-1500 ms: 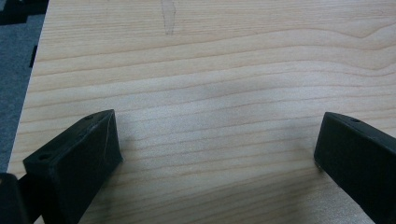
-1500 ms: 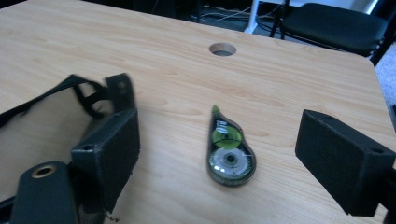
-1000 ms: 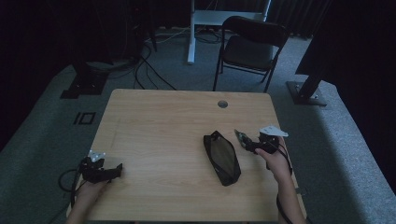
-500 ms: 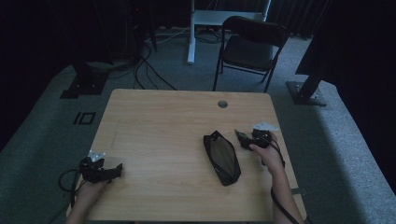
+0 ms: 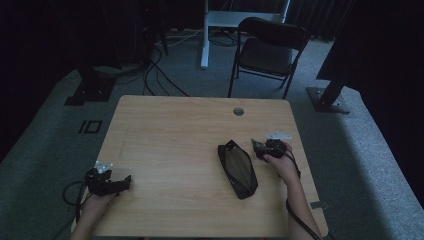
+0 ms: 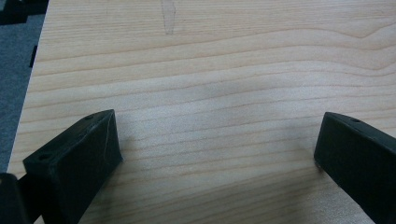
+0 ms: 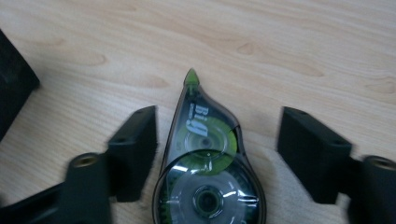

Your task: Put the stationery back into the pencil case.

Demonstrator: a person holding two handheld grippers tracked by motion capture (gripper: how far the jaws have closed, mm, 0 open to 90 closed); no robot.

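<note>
- Step in hand: I am taking hold of the correction tape dispenser [image 7: 205, 172], which lies flat on the table [image 5: 175, 130] near its right edge, just right of the black pencil case [image 5: 238, 169].
- Right tongs [image 7: 217, 135]: the jaws have just been closing and stand partly open, one on each side of the dispenser. The left pad sits close against the dispenser's side; the right pad is apart from it. I judge that no grip is made yet.
- Left tongs [image 6: 217, 140]: jaws wide open over bare wood, nothing between them. In the high view these tongs [image 5: 107, 181] rest near the table's front-left corner, well apart from the work.
- Orientation of the dispenser: its long axis runs along my right tongs' line of sight. The green tip points away from the tongs; the round spool end lies nearest the tongs' body. In the high view the dispenser is too small and dark to make out, so its heading on the table is only likely toward the pencil case.
- Next move calls for: closing the right jaws evenly until both pads press the dispenser's flat sides, keeping it centred so the body does not swivel.
- Only then lift, and keep the tip clear of the pencil case.
</note>
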